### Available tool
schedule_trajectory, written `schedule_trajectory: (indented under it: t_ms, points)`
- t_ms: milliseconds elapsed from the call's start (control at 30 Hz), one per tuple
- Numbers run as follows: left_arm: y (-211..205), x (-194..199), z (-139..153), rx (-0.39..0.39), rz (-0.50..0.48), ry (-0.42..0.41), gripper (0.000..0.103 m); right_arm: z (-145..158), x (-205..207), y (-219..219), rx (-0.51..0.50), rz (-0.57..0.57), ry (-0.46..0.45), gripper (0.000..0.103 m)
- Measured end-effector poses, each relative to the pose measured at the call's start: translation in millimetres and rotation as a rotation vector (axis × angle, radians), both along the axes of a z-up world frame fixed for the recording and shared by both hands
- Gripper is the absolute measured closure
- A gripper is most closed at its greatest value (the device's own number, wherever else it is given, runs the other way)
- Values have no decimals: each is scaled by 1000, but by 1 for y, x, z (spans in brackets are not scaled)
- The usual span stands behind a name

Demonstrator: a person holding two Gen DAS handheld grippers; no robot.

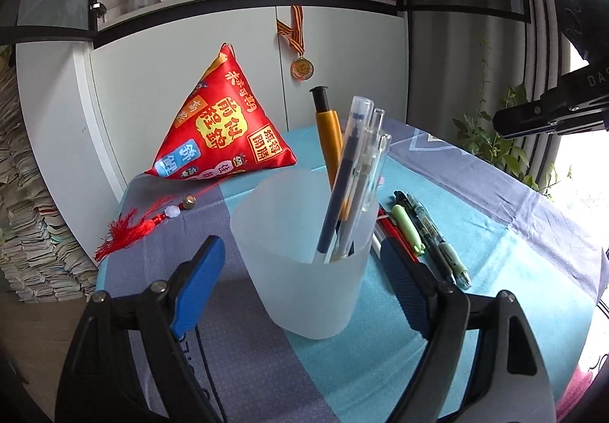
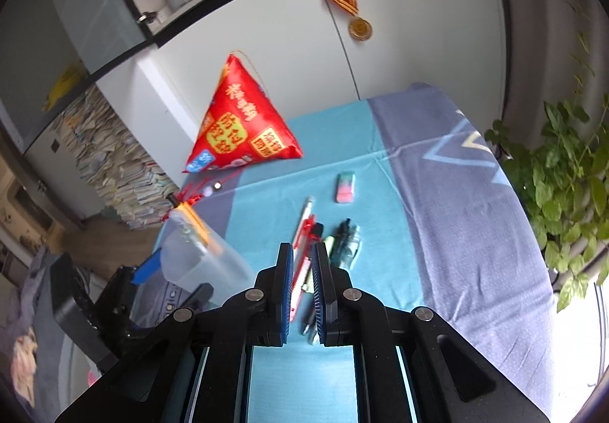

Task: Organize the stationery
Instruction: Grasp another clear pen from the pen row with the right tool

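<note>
Cup (image 1: 304, 271), one translucent piece on the bench (image 1: 514, 271), stands between the spread fingers of the left gripper (image 1: 300, 263), untouched, holding four pens (image 1: 342, 179). Right of it lies a row of loose pens (image 2: 338, 244); the right gripper (image 2: 302, 271) is narrowed around one red pen (image 2: 303, 236). One eraser (image 2: 345, 187) lies beyond.

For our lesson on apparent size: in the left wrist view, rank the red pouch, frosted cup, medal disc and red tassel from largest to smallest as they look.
1. Frosted cup, though nearness to the camera inflates it
2. Red pouch
3. Red tassel
4. Medal disc
</note>
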State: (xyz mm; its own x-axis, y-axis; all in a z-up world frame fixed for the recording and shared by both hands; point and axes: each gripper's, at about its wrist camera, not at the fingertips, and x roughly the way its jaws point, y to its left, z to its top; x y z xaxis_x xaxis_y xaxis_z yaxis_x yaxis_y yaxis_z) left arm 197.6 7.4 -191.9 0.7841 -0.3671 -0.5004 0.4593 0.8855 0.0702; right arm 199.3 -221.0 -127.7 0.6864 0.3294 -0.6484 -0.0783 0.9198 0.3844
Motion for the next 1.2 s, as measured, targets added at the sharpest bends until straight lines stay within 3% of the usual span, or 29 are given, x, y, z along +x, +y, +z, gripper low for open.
schedule_trajectory:
  t_ms: [167, 367, 567, 967, 1200]
  points:
    - [1, 0, -3, -1, 14, -5, 33, -10, 3, -2, -11, 0, 26, 93]
    - [-15, 5, -1, 43, 37, -58, 33, -40, 29, 1, -28, -7, 154, 93]
    - [-8, 7, -1, 15, 31, -39, 32, -61, 53, -6, -24, -59, 256, 93]
    - [-6, 7, -3, 16, 26, -8, 30, -73, 81, -8, -15, -108, 326, 93]
    - [-8, 8, -3, 23, 30, -14, 30, -81, 95, -3, 4, -107, 343, 87]
